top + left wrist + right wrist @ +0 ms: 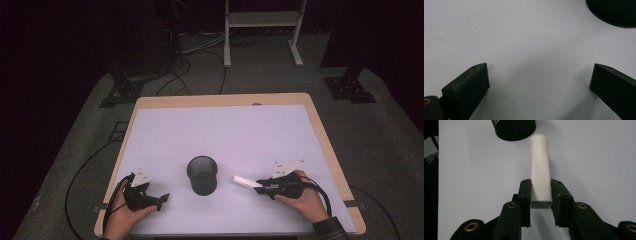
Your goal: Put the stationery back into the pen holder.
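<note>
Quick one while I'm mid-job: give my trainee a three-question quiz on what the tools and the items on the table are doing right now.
1. True or false: the left tool is open with nothing between its jaws.
2. What does the right tool hold? A) a white tube B) a black cup C) nothing
3. Fill in: the black mesh cup stands ____ the two tools.

Key
1. True: in the left gripper view the jaws stand wide apart over the bare table.
2. A: the jaws clamp the white tube near one end; its other end points toward the cup.
3. Between.
</note>
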A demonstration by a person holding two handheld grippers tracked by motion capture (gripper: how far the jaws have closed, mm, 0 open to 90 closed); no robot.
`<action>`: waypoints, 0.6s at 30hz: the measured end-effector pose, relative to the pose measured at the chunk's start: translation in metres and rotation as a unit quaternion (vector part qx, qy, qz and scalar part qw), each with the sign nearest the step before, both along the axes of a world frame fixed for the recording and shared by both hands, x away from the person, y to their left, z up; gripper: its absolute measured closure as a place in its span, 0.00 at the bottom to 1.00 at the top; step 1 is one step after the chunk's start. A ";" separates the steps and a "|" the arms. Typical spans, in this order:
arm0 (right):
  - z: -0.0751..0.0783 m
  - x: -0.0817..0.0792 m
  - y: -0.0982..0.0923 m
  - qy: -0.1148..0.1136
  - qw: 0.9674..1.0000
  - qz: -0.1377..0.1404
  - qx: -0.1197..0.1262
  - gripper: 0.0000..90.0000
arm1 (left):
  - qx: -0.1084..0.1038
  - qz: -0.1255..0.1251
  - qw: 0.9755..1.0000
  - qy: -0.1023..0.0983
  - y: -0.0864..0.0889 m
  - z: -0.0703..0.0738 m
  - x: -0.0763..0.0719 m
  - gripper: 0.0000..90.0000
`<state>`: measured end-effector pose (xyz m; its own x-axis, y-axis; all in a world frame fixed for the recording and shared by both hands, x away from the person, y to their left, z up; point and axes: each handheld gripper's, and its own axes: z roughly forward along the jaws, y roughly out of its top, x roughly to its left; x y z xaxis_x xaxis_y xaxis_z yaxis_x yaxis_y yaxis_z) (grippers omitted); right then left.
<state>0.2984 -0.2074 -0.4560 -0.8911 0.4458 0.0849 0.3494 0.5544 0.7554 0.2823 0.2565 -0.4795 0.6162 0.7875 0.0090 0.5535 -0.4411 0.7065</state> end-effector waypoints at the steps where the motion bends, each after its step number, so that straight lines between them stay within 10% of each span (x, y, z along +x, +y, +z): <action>1: 0.001 0.000 -0.001 -0.002 1.000 -0.002 0.001 0.78 | 0.000 0.000 1.000 0.000 0.000 0.000 0.000 0.02; 18: 0.026 0.000 -0.007 -0.003 0.999 -0.005 0.054 0.78 | 0.000 0.000 1.000 -0.001 0.000 0.000 0.000 0.02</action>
<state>0.2986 -0.2145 -0.4301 -0.8872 0.4432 0.1281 0.3501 0.4660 0.8126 0.2822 0.2564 -0.4796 0.6160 0.7877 0.0096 0.5528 -0.4409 0.7071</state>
